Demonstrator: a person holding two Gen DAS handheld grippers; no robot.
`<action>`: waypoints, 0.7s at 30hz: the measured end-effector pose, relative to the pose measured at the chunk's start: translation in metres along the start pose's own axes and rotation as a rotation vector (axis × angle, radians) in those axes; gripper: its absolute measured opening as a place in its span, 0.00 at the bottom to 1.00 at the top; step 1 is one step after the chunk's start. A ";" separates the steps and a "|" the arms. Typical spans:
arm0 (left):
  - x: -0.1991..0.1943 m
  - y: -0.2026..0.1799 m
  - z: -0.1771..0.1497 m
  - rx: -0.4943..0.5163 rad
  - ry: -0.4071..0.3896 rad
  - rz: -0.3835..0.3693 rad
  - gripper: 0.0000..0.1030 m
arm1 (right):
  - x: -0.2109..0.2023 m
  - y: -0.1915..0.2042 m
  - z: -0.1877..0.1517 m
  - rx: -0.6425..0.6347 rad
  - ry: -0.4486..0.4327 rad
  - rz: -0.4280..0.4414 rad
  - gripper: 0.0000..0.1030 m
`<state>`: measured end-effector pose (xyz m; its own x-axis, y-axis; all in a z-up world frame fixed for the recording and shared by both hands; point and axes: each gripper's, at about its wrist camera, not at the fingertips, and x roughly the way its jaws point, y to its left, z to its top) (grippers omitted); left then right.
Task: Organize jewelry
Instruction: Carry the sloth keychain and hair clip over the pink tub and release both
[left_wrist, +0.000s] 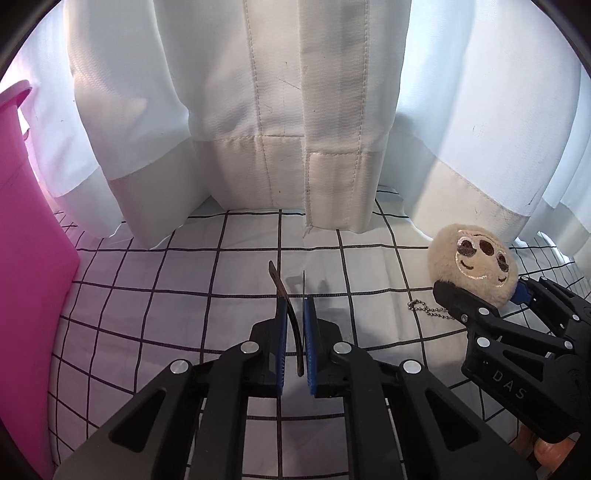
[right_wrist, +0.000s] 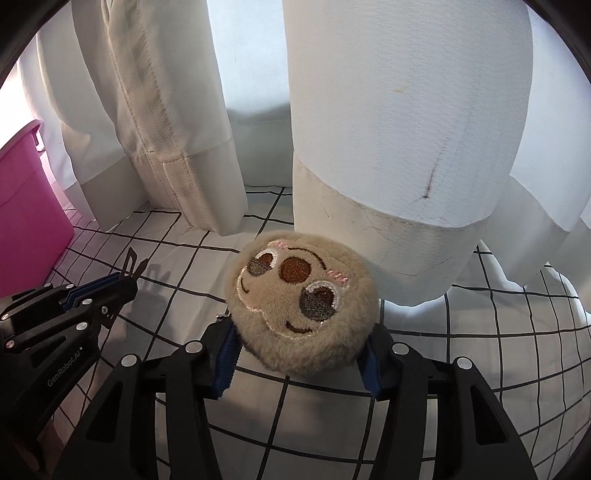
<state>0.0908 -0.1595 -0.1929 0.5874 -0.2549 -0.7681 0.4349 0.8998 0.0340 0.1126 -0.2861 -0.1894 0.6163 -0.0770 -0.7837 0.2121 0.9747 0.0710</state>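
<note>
The left gripper (left_wrist: 295, 325) is pinching a thin, dark, curved metal hair clip (left_wrist: 291, 321) between its blue pads, holding it above the white black-gridded cloth (left_wrist: 184, 295); the right gripper (right_wrist: 299, 354) is squeezing a round beige plush sloth-face keychain (right_wrist: 303, 306), its silver ball chain (left_wrist: 428, 310) dangling; a pink plastic bin (left_wrist: 29, 258) is standing left, white curtains (left_wrist: 258, 110) hanging behind.

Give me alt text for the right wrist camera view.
The right hand-held gripper clamps a round beige plush sloth keychain above a grid-patterned cloth. At left, the left hand-held gripper holds a thin dark hair clip; white curtains hang behind.
</note>
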 end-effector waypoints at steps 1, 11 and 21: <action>-0.007 0.000 -0.003 -0.004 -0.005 -0.001 0.09 | -0.002 0.001 -0.002 -0.001 0.001 0.004 0.51; -0.042 0.025 0.002 -0.048 -0.052 -0.004 0.09 | -0.029 0.017 -0.003 -0.011 -0.023 0.033 0.51; -0.102 0.053 0.018 -0.087 -0.129 -0.024 0.09 | -0.089 0.050 0.011 -0.035 -0.105 0.068 0.51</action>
<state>0.0660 -0.0920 -0.1013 0.6632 -0.3149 -0.6790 0.3924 0.9188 -0.0428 0.0763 -0.2327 -0.1092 0.7046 -0.0307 -0.7089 0.1422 0.9849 0.0988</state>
